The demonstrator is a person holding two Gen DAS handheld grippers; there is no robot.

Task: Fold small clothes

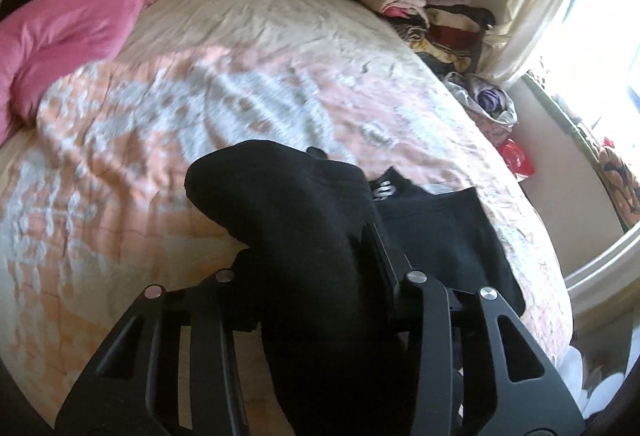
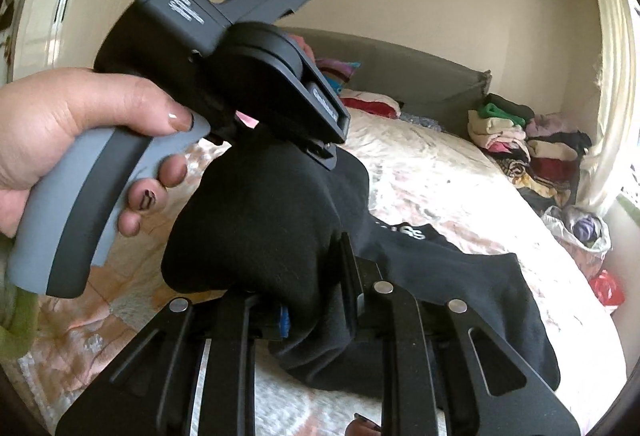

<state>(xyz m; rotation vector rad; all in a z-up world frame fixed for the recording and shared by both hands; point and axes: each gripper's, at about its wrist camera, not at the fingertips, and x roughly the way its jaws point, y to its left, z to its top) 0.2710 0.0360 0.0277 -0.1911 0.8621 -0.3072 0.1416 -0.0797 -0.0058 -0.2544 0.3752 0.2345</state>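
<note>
Above bed [image 1: 280, 47] | both tools clamp black garment [image 1: 304, 236] between them

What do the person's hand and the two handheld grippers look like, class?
The left gripper has a grey handle, a black body and white lettering. The bare left hand wears glossy nail polish. The right gripper shows black slotted linkage arms with silver pivot pins.
</note>
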